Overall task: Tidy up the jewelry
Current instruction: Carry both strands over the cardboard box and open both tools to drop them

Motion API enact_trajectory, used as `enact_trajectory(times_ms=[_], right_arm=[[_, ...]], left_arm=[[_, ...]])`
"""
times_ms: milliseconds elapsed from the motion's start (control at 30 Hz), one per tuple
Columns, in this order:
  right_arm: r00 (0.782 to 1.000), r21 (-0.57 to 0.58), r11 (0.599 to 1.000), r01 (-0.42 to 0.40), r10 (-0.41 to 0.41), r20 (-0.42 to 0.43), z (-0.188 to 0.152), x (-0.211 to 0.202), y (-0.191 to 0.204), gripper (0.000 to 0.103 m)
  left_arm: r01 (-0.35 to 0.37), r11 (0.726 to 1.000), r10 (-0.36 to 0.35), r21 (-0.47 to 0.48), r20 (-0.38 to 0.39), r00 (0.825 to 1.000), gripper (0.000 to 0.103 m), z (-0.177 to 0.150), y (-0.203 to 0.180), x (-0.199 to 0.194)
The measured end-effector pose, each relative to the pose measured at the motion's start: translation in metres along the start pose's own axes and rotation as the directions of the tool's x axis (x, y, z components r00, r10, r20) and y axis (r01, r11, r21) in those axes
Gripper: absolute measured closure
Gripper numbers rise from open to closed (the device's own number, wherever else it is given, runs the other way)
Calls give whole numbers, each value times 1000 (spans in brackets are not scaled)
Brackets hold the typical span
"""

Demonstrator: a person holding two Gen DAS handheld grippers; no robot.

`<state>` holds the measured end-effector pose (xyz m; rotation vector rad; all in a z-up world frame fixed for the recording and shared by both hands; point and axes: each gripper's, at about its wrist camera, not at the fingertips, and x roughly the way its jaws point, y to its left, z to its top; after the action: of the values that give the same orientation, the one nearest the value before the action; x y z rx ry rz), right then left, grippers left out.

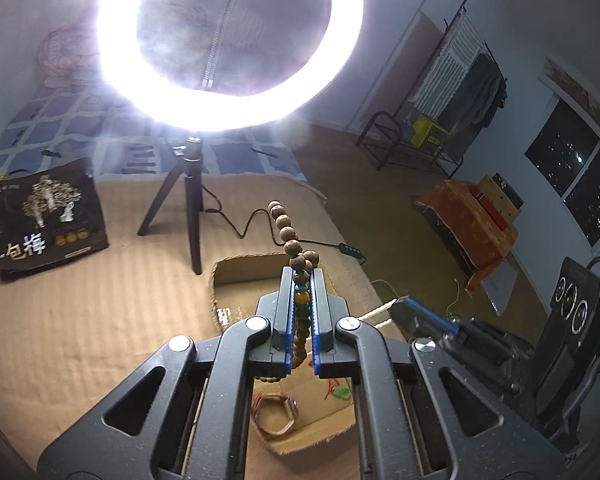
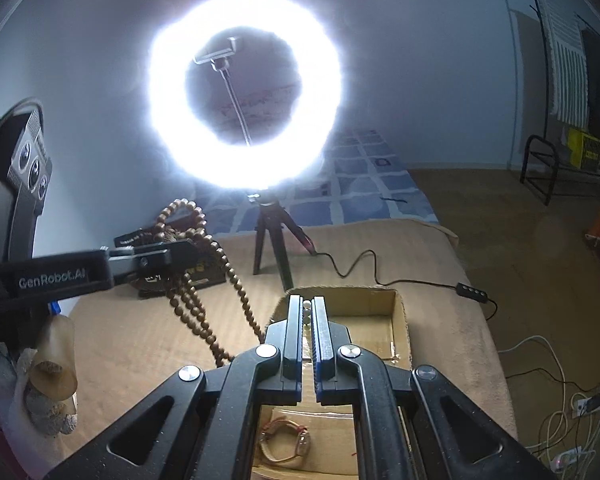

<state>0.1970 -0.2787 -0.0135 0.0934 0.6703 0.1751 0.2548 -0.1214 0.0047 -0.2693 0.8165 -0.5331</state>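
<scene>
Left gripper (image 1: 303,280) first: on its own wrist cam we've got the jaws pinched tight on a strand of wooden prayer beads (image 1: 290,236), with a yellow bead and a couple of teal ones sitting right between the pads, and the loose end of the strand sticking up toward 12 o'clock past the fingertips. Under the fingers sits an open cardboard box (image 1: 236,268) on the tan blanket (image 1: 100,312), and down at 6 o'clock inside it we can see a leather-strap watch (image 1: 274,416) plus a little green pendant (image 1: 342,392) on red cord. Ring light (image 1: 228,40) blasts from 12 o'clock on its small tripod, and a dark printed bag (image 1: 40,216) sits at 9 o'clock. Switching to the right wrist cam, our right gripper (image 2: 308,312) is closed down too, clamped on a small string of white beads (image 2: 307,312) over that same box (image 2: 400,320). At 9 o'clock the left gripper (image 2: 188,250) comes in sideways with the long brown bead loops (image 2: 196,304) dangling off it above the blanket (image 2: 140,340). The watch (image 2: 284,440) shows at 6 o'clock again.
</scene>
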Motion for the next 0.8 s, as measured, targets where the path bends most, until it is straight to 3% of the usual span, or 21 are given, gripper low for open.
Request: enact_trajectory(times_ms=[367, 800], right_arm=[[996, 7, 999, 52, -52, -79, -13, 36, -21, 102], [982, 30, 995, 95, -89, -166, -29, 62, -42, 102]], left_arm=[[-18, 1000, 18, 1, -71, 997, 99, -4, 0, 59], [-10, 1000, 13, 18, -159, 987, 99, -25, 16, 99]])
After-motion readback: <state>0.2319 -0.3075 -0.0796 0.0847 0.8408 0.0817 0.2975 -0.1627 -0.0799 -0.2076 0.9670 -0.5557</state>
